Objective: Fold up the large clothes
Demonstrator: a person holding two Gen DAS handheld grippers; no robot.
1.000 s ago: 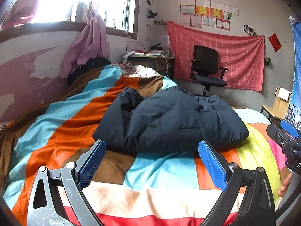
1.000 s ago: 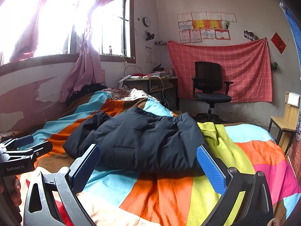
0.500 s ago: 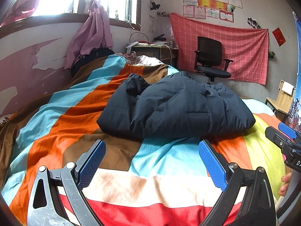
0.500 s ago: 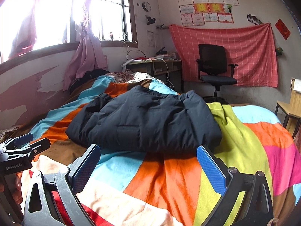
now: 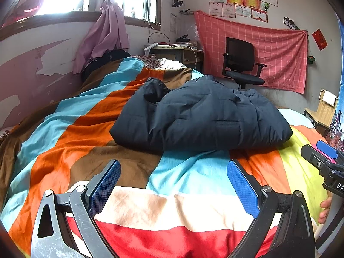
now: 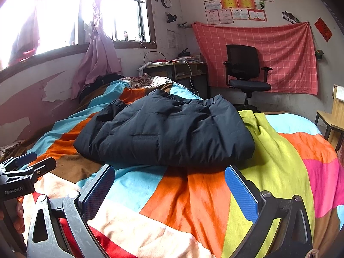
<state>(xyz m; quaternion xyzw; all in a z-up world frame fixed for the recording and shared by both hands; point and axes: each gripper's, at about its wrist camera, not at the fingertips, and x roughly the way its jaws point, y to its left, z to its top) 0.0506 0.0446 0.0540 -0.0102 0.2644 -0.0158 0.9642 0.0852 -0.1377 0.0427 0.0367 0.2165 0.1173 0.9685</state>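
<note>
Both jaws spread, empty: left gripper [image 5: 173,180] & right gripper [image 6: 169,182] hover short of jacket [image 5: 200,116] at 12; pinch near hem corners w/ both, lift evenly.

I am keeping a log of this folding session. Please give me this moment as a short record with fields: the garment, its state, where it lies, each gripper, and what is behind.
garment: dark navy padded jacket
state: lying in a compact bundle, folded over itself
surface: bed with striped multicolour cover
left gripper: open, holding nothing, short of the jacket's near edge
right gripper: open, holding nothing, also short of the jacket
contact: neither gripper touches the jacket
background: black office chair before a pink checked cloth; desk beside the window
</note>
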